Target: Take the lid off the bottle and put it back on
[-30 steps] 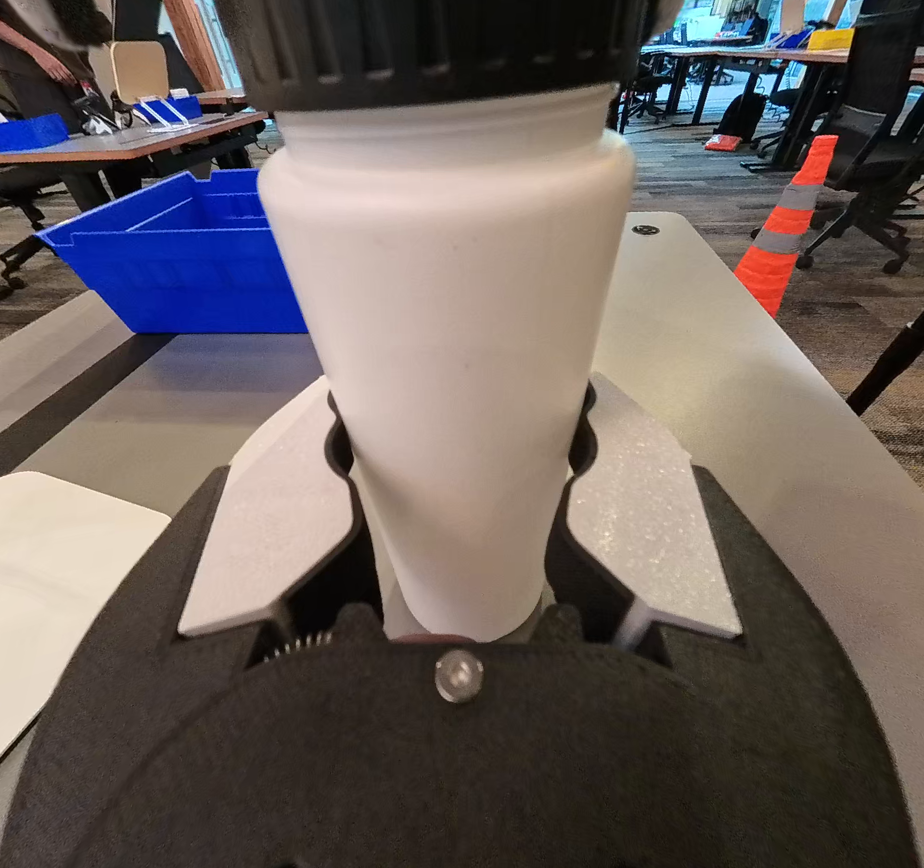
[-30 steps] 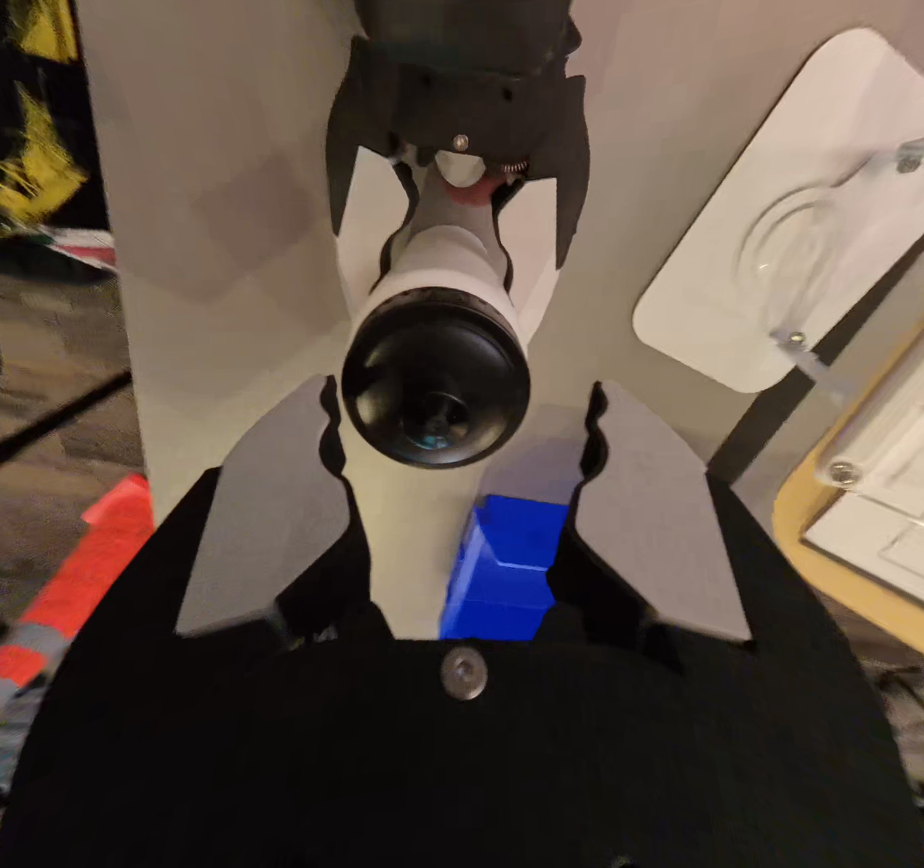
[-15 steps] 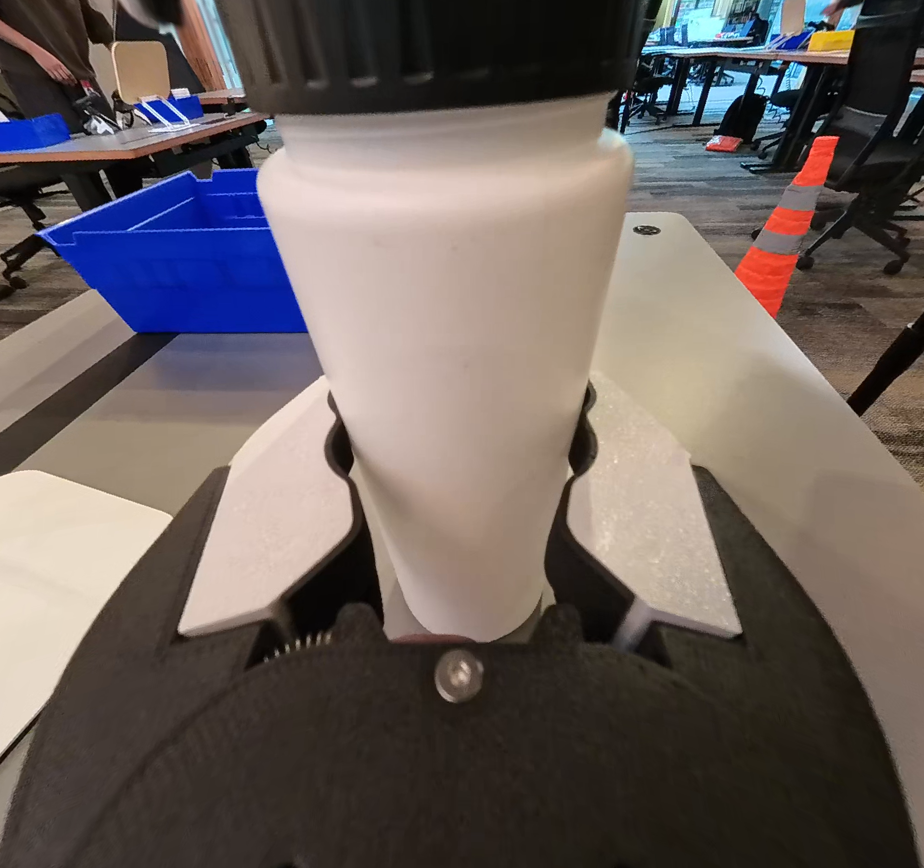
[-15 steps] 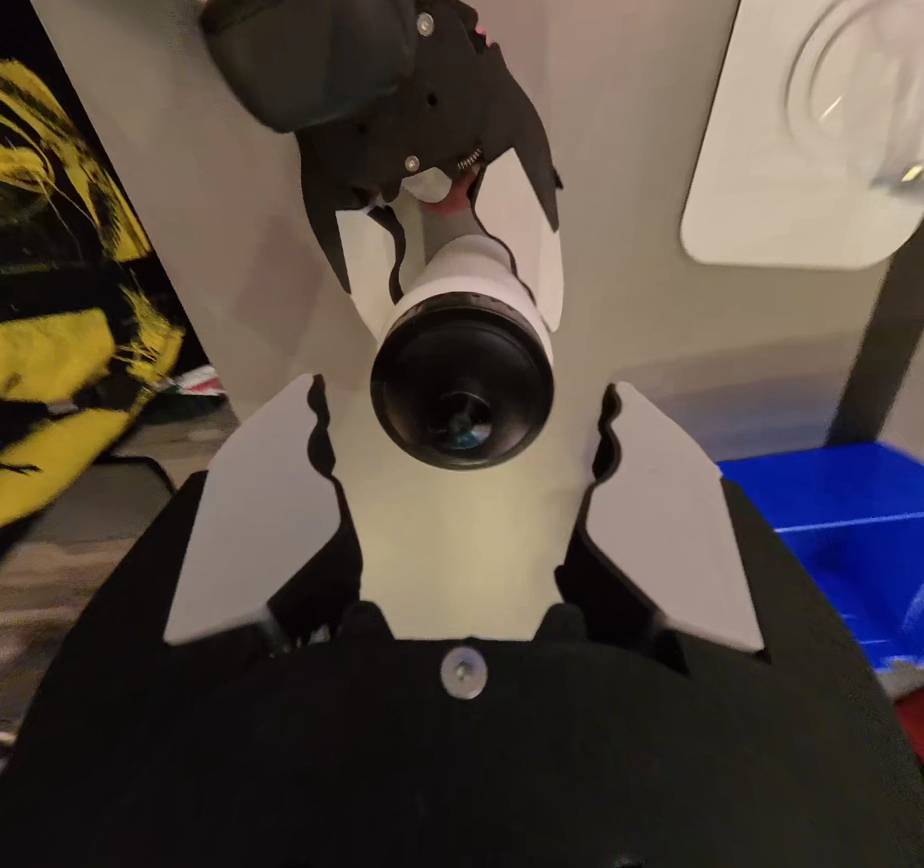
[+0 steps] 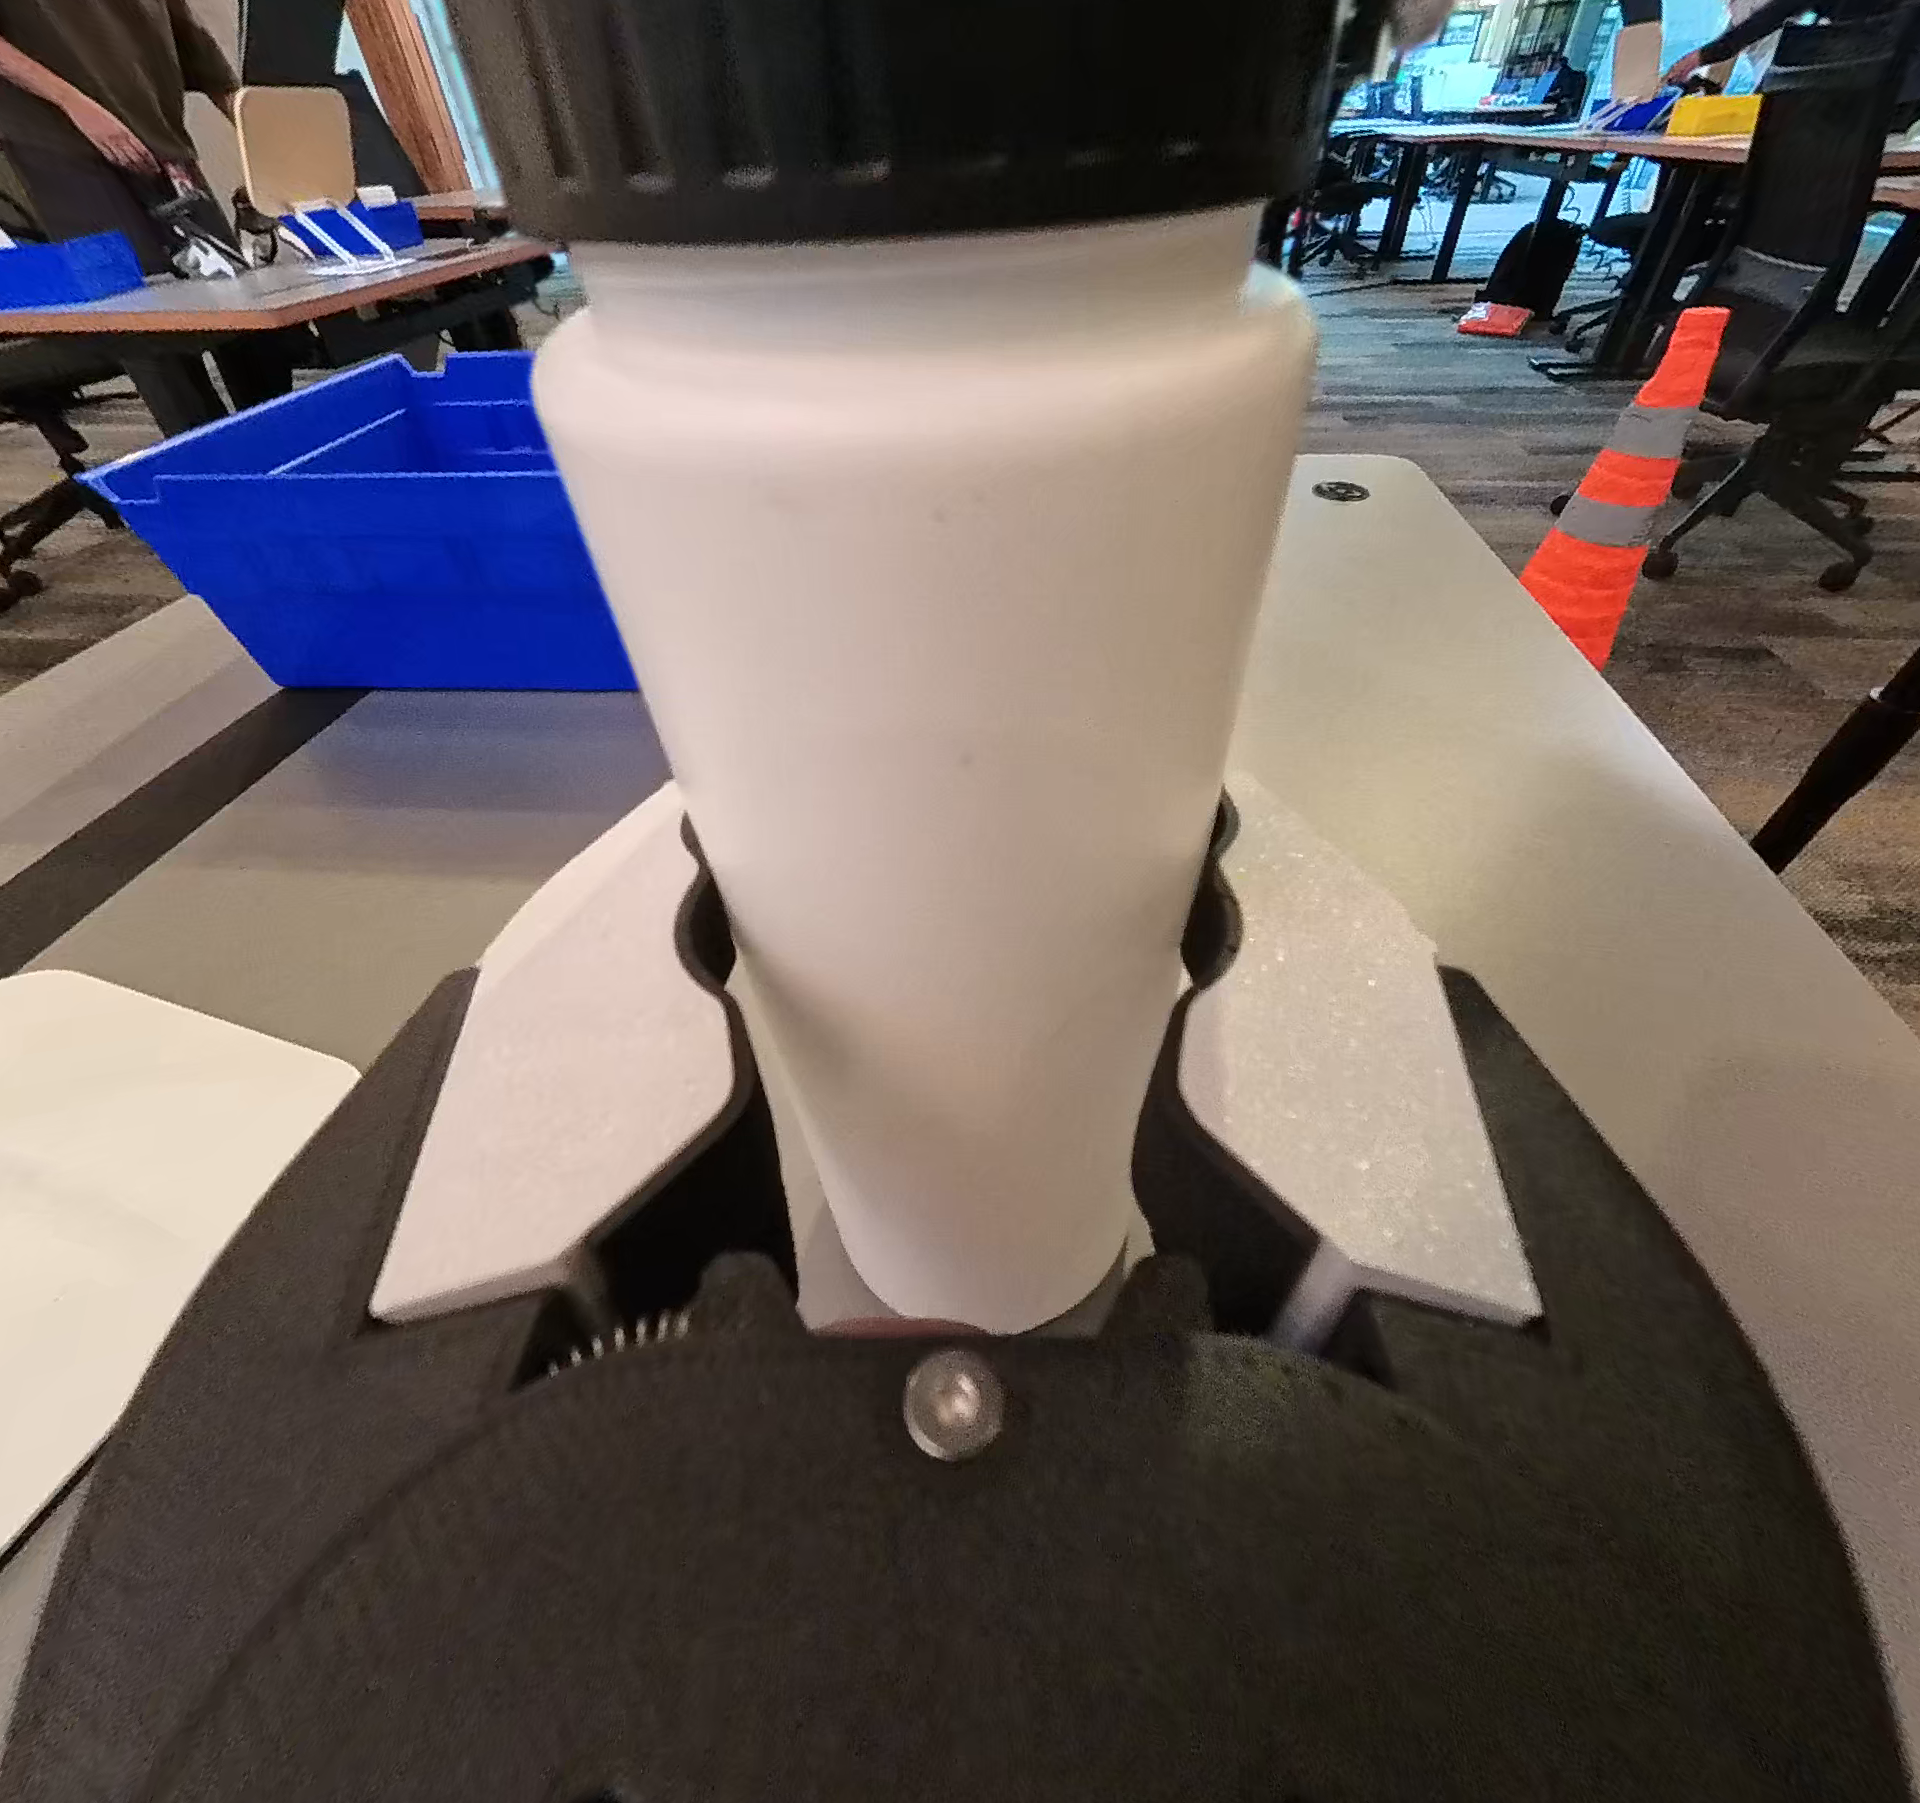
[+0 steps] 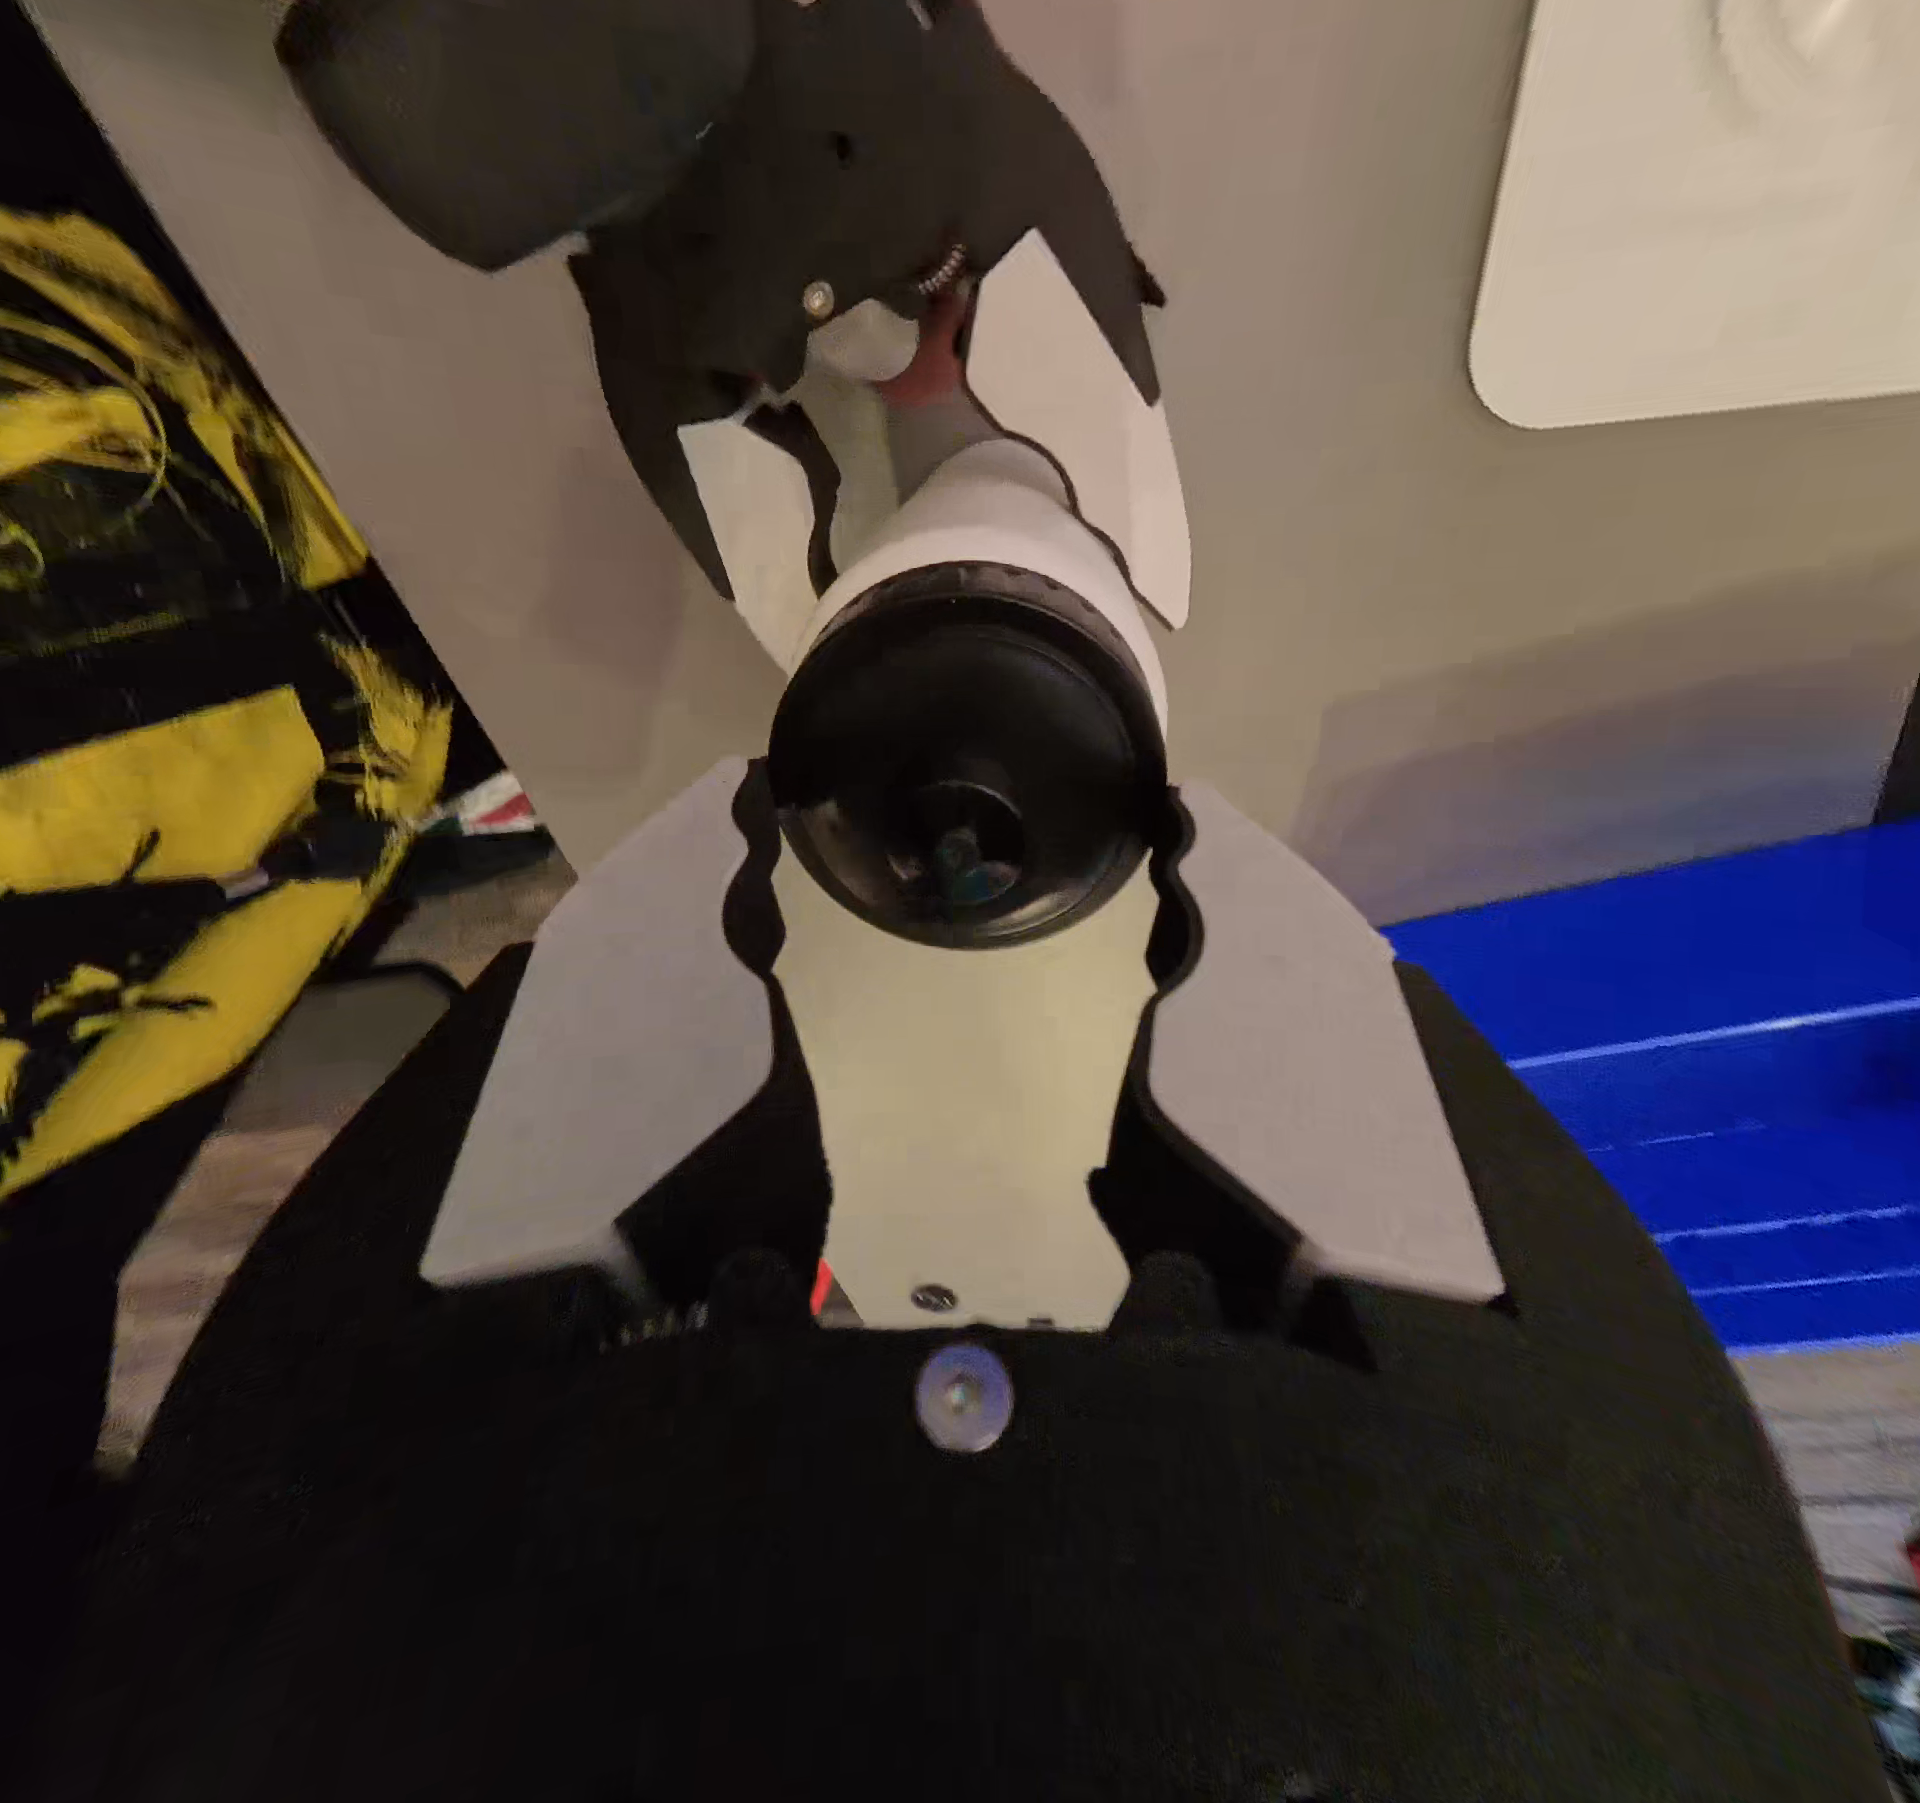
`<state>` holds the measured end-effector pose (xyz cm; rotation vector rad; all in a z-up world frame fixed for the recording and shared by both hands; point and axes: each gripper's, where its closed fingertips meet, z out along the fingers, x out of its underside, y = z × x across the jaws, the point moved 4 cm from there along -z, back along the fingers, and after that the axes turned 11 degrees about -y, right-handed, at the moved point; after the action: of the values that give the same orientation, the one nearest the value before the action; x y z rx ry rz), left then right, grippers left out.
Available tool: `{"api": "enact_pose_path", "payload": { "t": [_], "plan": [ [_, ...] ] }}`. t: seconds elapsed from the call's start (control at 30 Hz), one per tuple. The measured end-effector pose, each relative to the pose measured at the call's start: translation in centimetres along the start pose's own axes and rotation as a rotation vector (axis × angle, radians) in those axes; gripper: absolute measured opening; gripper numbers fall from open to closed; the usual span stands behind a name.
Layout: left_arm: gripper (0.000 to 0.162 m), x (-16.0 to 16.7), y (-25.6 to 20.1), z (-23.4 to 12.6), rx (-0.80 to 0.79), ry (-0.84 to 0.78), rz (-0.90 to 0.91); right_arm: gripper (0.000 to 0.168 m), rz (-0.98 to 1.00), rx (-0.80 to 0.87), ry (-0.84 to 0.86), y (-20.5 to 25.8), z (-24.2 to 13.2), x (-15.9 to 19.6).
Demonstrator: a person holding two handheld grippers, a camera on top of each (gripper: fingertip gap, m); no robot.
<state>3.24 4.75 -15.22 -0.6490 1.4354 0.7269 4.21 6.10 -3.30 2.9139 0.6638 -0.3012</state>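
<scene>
A white bottle (image 5: 935,673) with a black ribbed lid (image 5: 894,49) stands upright in my left gripper (image 5: 956,828), which is shut on the bottle's lower body. In the right wrist view I look down on the lid (image 6: 961,756) from above. My right gripper (image 6: 966,792) has its two fingertips against the lid's left and right sides, shut on it. The left gripper (image 6: 966,527) shows beyond it, held by a gloved hand (image 6: 520,70). The bottle's base is hidden.
A blue bin (image 5: 374,527) stands on the grey table (image 5: 1455,818) behind and left of the bottle. A white board (image 5: 125,1182) lies at the near left. An orange cone (image 5: 1621,496) and office chairs stand on the floor to the right.
My right gripper has swung around above the bottle, moved in on the lid, and closed its fingers from wide open to the lid's sides. The left gripper keeps holding the bottle still.
</scene>
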Motion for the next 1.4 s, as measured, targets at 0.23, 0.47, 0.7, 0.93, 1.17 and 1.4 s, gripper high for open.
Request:
{"api": "enact_pose_path", "payload": {
  "t": [0.23,0.47,0.7,0.93,1.17,1.4],
  "plan": [
    [0.086,0.0,-0.2,0.1,0.005,0.009,0.018,0.101,-0.310,0.036,0.037,-0.3,-0.7,0.2],
    [0.086,0.0,-0.2,0.1,0.002,0.010,0.015,0.075,-0.501,-0.034,0.133,0.4,0.6,0.5],
    [0.086,0.0,-0.2,0.1,-0.006,0.006,0.014,0.075,0.045,0.020,0.036,0.8,0.8,0.6],
    [0.086,0.0,-0.3,0.2,0.002,0.006,0.018,0.100,-0.295,-0.027,0.093,0.4,0.5,0.9],
    [0.086,0.0,-0.2,0.2,0.000,0.004,0.014,0.073,-0.406,-0.032,0.111,0.5,0.6,0.2],
    [0.086,0.0,-0.2,0.2,-0.006,-0.006,0.014,0.074,0.095,0.042,-0.005,0.6,0.6,0.3]
  ]
}}
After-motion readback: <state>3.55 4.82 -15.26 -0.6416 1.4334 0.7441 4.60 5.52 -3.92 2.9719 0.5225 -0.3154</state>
